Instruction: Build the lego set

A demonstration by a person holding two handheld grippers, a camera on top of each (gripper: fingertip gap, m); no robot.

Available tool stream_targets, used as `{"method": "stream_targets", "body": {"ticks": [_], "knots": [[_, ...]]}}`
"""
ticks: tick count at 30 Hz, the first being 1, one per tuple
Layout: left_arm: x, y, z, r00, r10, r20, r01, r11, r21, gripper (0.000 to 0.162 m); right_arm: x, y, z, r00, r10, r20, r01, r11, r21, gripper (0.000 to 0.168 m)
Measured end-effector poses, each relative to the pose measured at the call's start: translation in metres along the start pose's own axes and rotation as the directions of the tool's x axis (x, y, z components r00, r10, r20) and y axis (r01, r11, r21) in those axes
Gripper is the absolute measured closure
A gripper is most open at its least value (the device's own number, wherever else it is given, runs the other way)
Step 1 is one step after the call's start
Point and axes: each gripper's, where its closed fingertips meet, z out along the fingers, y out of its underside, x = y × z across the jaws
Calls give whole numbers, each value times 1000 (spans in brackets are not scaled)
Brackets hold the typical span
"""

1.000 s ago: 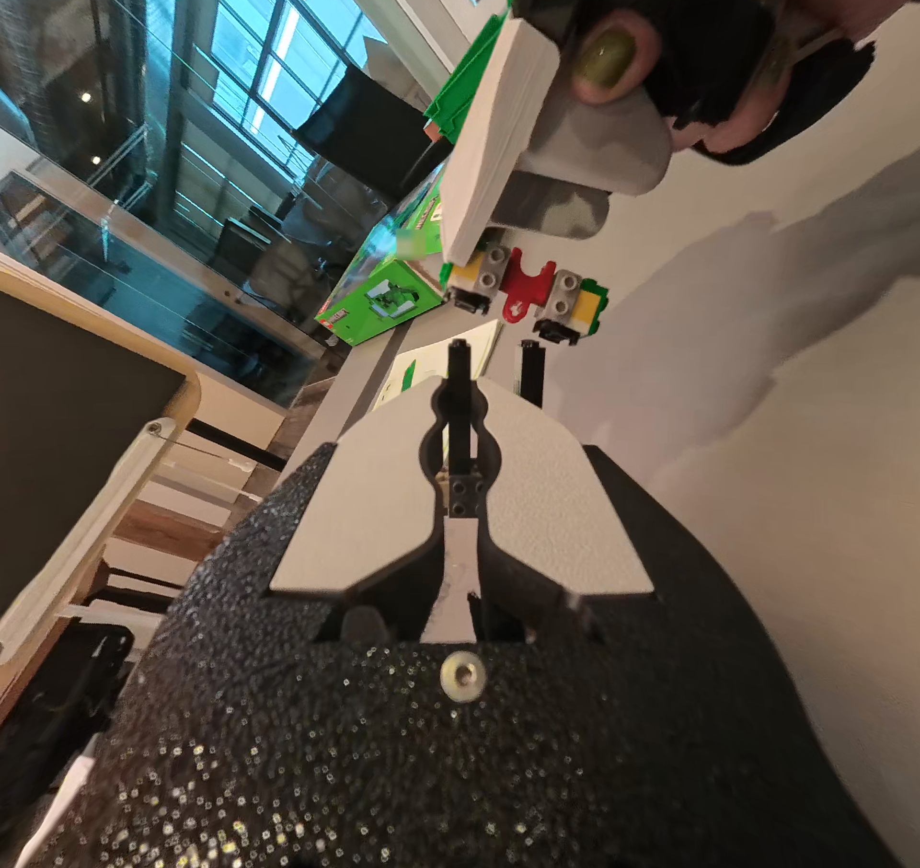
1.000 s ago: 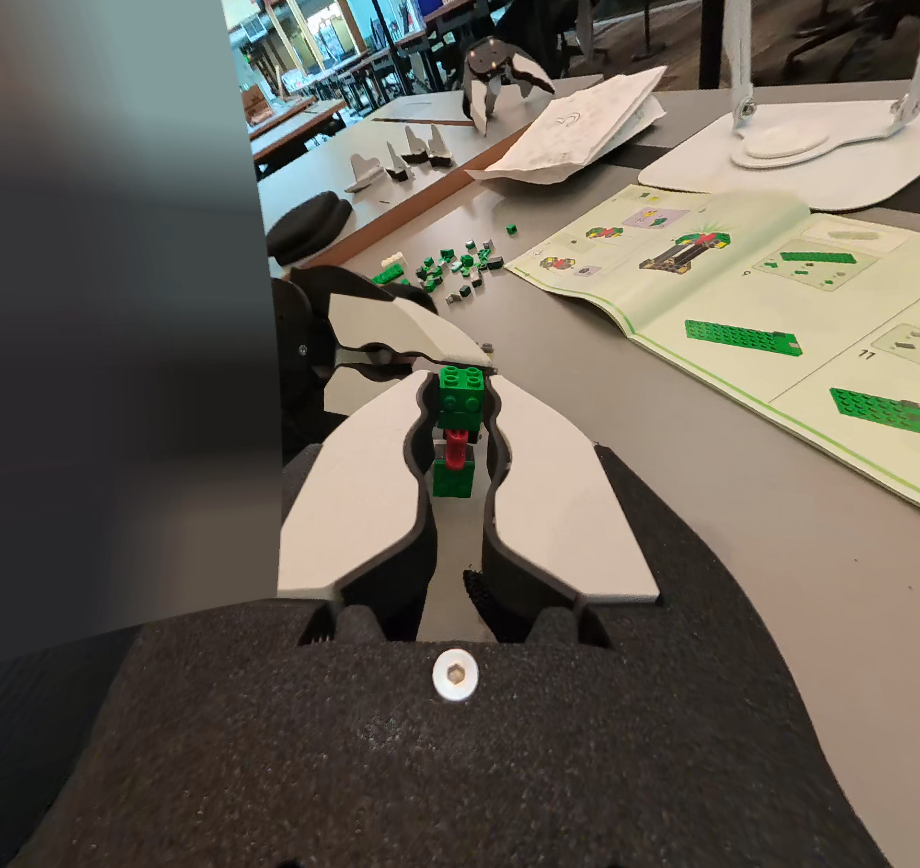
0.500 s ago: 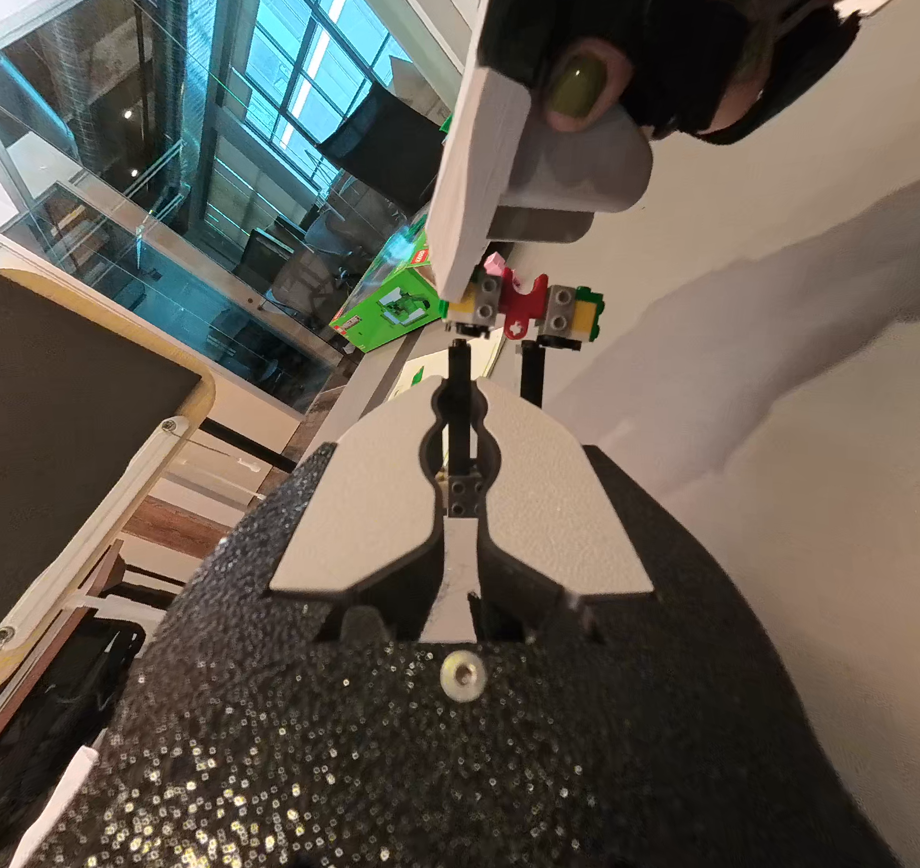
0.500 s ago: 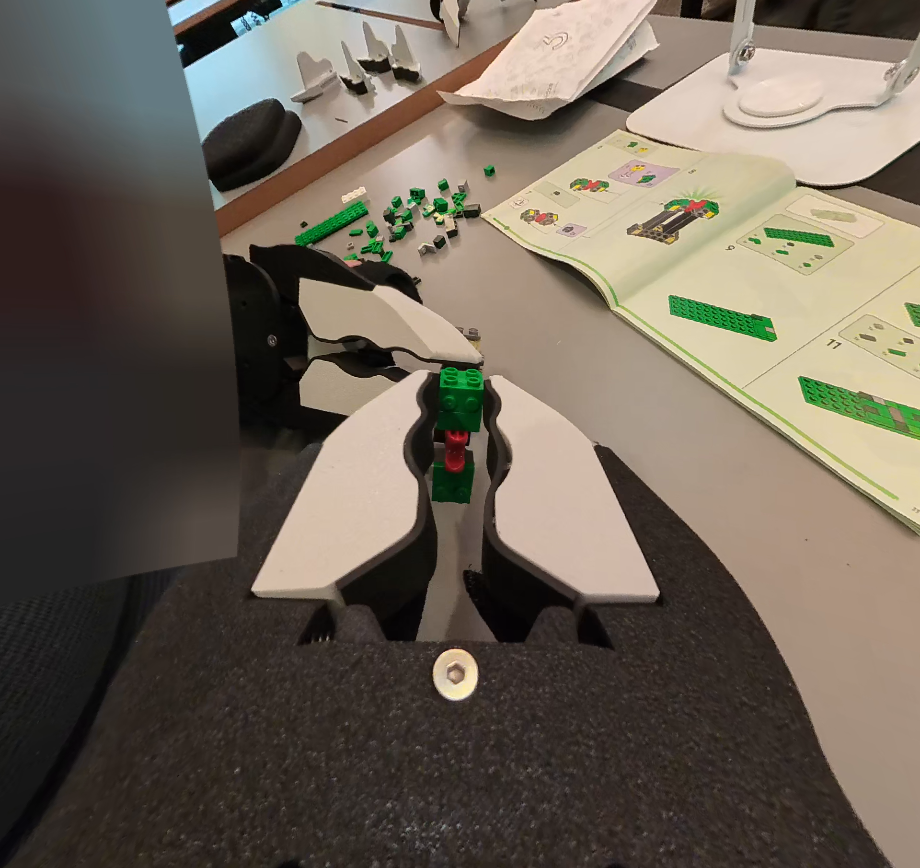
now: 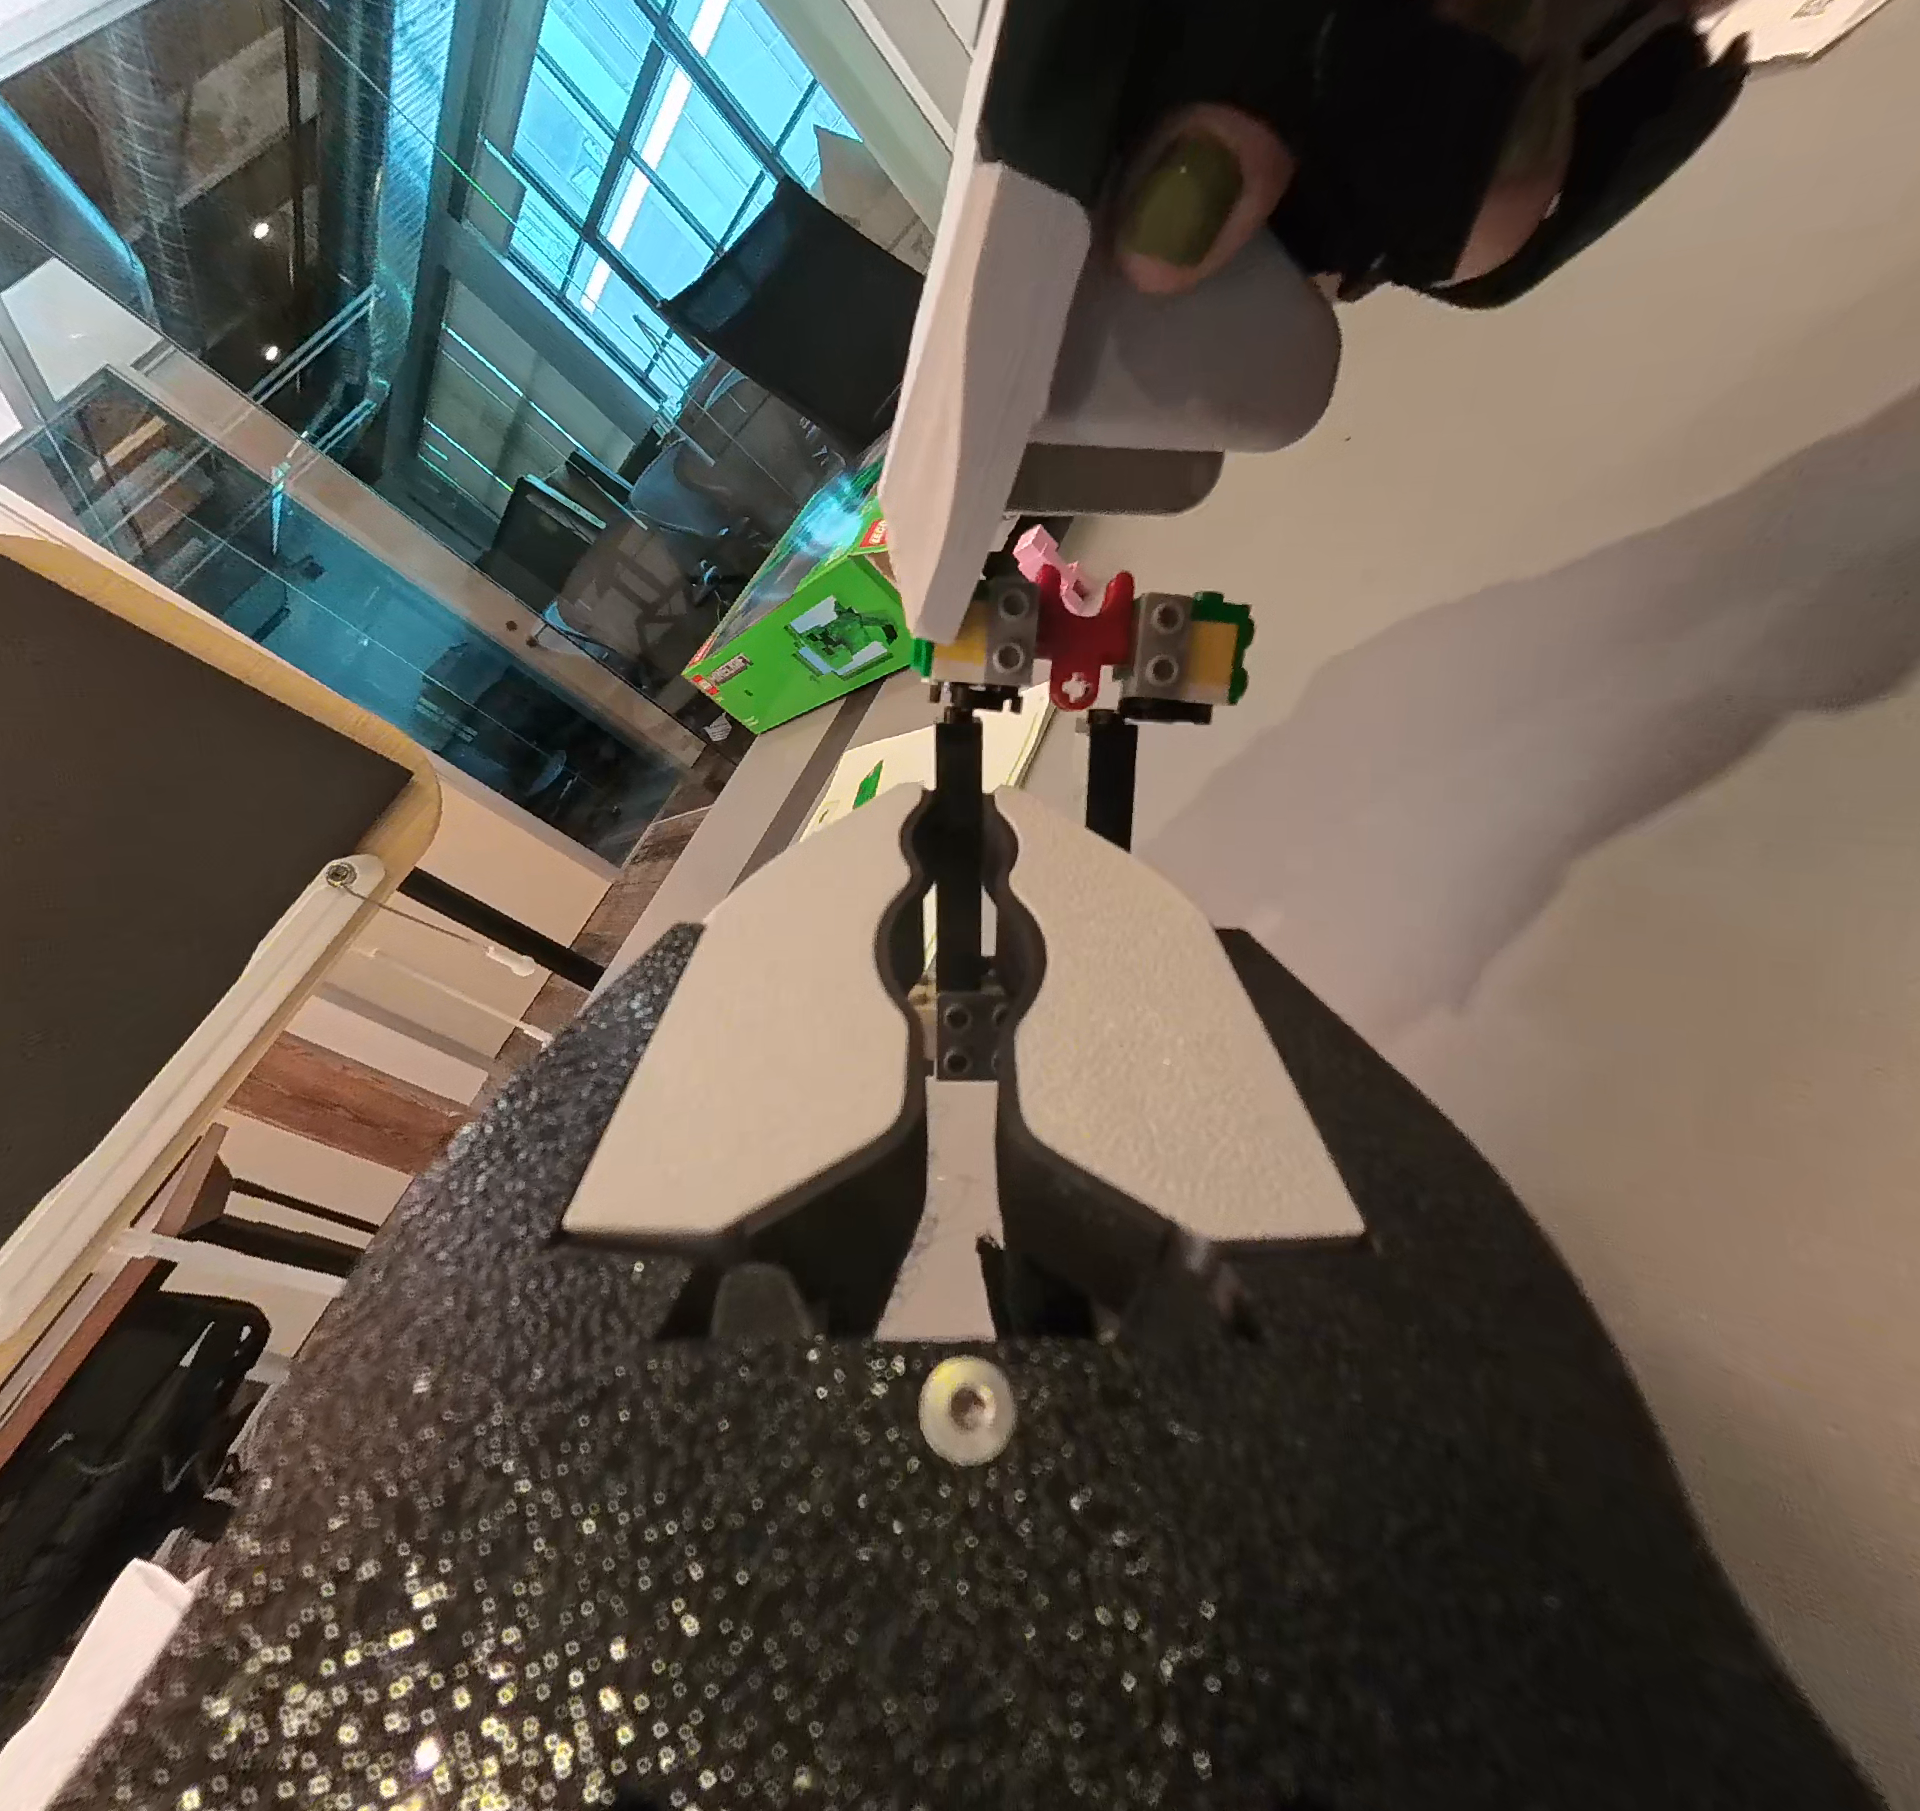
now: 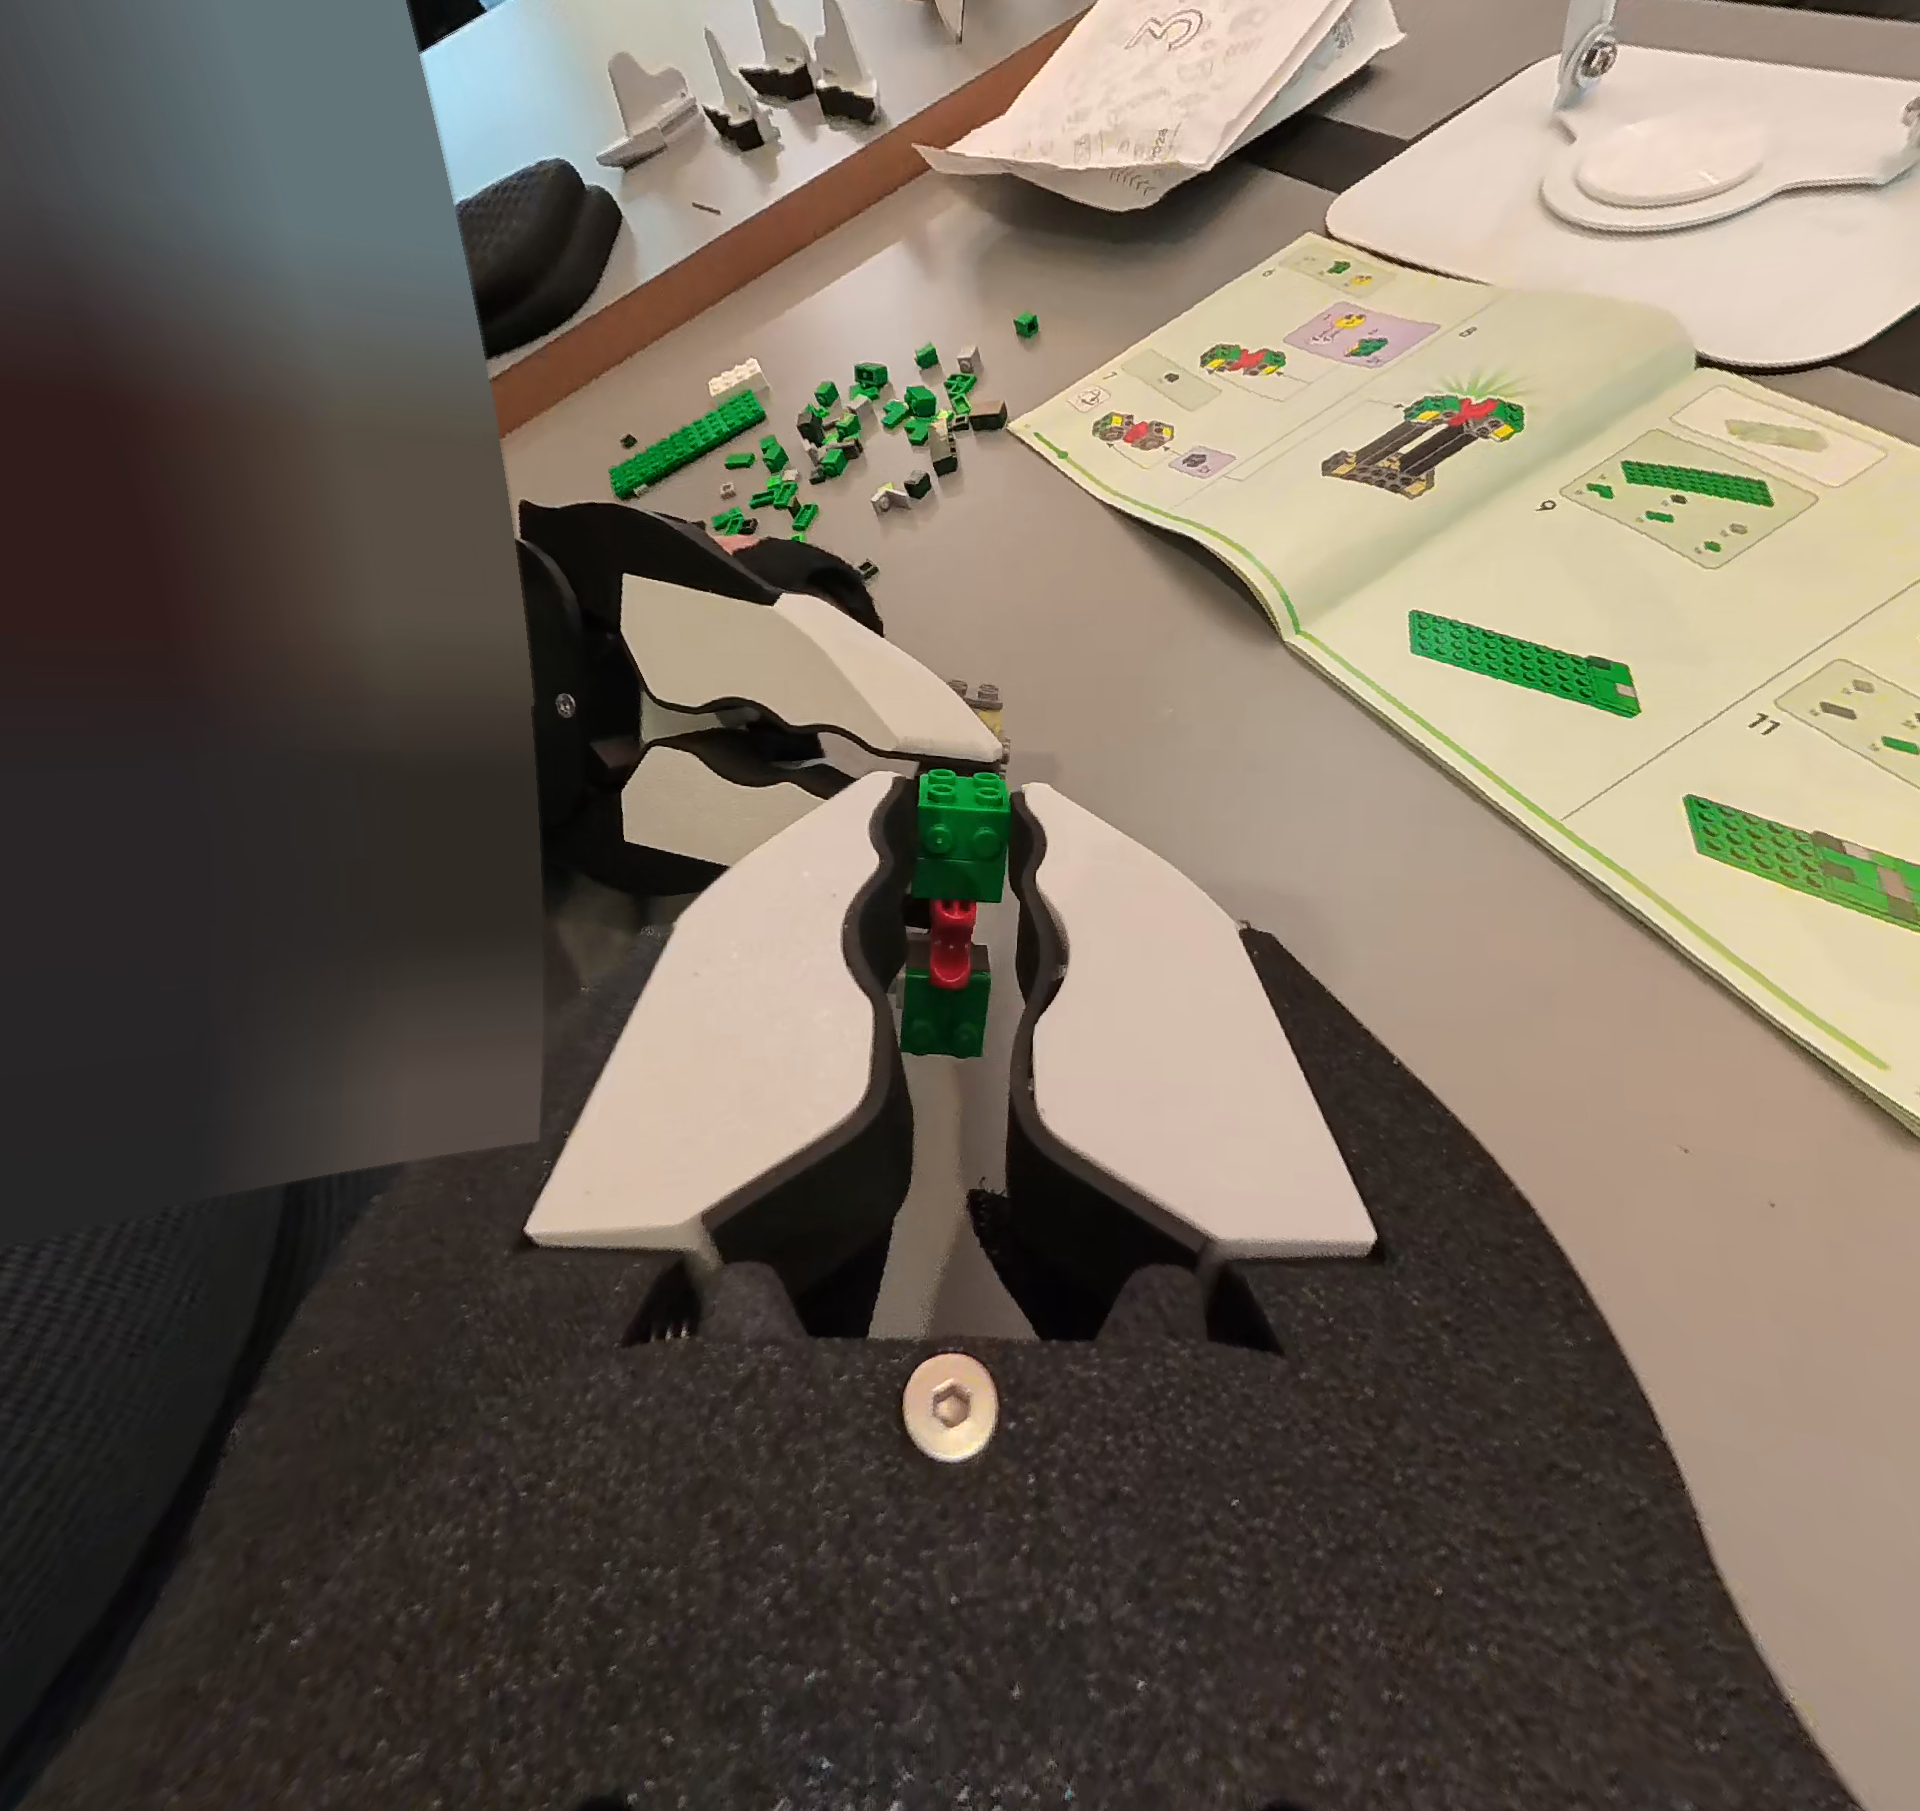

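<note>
Your left gripper (image 5: 961, 831) pinches the black 2-pillar Lego frame (image 5: 961, 888), so hold it rigid. Your right gripper (image 6: 961, 805), clamped on the green, yellow and red brick crown (image 6: 956, 914), meets the pillar tops; press squarely onto both.

The left tool (image 5: 961, 914) lies on its side, fingers pinched nearly together. The right tool (image 6: 961, 888) meets it from above, fingers likewise drawn in, held by a black-gloved hand (image 5: 1382, 99).
</note>
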Motion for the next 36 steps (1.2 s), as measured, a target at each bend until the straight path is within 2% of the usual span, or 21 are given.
{"method": "stream_targets", "body": {"ticks": [11, 22, 24, 26, 28, 31, 33, 36], "knots": [[4, -3, 0, 999, 43, -1, -43, 999, -6, 155, -1, -3, 0, 1000, -15, -13, 15, 1000, 12, 152], [7, -3, 1, 1000, 13, -21, -14, 1000, -12, 155, 0, 3, 0, 1000, -8, -11, 8, 1000, 0, 152], [8, -2, 1, 1000, 16, -21, -16, 1000, -19, 155, 5, 6, -4, 1000, -9, -23, 8, 1000, -23, 152], [8, 0, 2, 1000, 15, -23, -15, 999, -34, 155, 18, 22, -11, 999, -26, -40, 20, 988, -153, 152], [8, 1, 2, 1000, 5, -29, -6, 999, -36, 155, 30, 48, -19, 995, -91, -49, 68, 934, -351, 152], [9, 1, 3, 999, 3, -37, -5, 999, -37, 155, 40, 84, -31, 966, -257, 4, 204, 756, -622, 152], [11, 1, 3, 999, 9, -43, -11, 999, -38, 155, 41, 99, -35, 945, -320, 68, 269, 642, -718, 152], [13, 0, 3, 999, 12, -50, -14, 999, -37, 155, 36, 116, -34, 923, -348, 165, 339, 529, -778, 152]]}}
